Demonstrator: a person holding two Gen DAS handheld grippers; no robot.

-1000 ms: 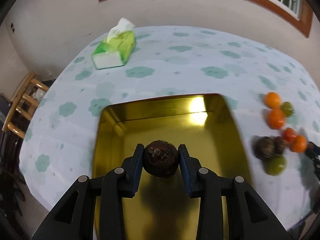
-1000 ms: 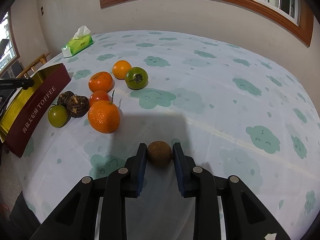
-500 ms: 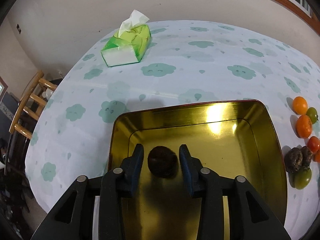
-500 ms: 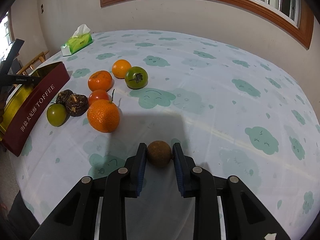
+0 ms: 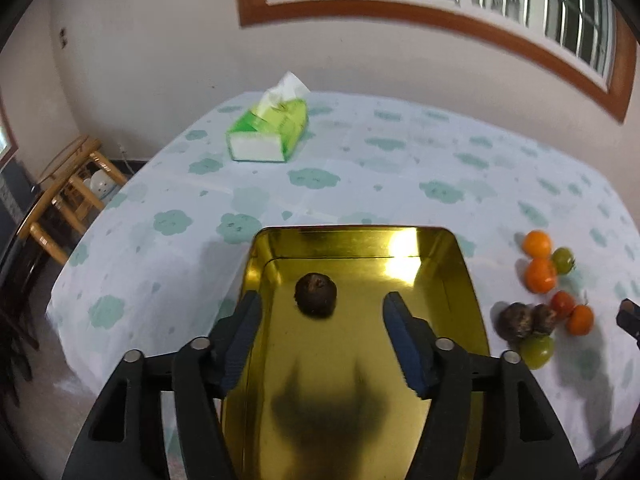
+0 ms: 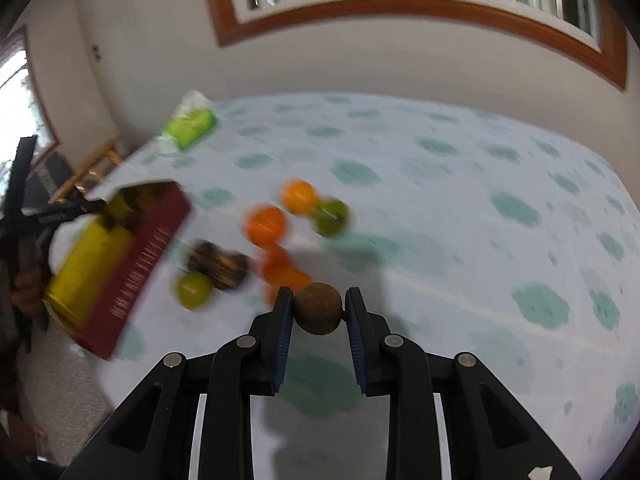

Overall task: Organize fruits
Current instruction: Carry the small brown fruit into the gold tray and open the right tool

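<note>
Left wrist view: the left gripper (image 5: 320, 322) has its jaws opening, nothing between them. The dark, rough fruit (image 5: 315, 294) lies in the gold tin (image 5: 460, 280) at centre frame (placement step judged done).

Right wrist view: the right gripper (image 6: 319, 314) pinches a brown round fruit (image 6: 319, 309) above the worktop (image 6: 460, 208). Next move: carry it to the tin at left.

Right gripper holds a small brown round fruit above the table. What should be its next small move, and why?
Probably carry the brown fruit left toward the gold tin. The right gripper is shut on it, one dark fruit already lies inside, and the left gripper is opening with nothing pressed between its fingers.
</note>
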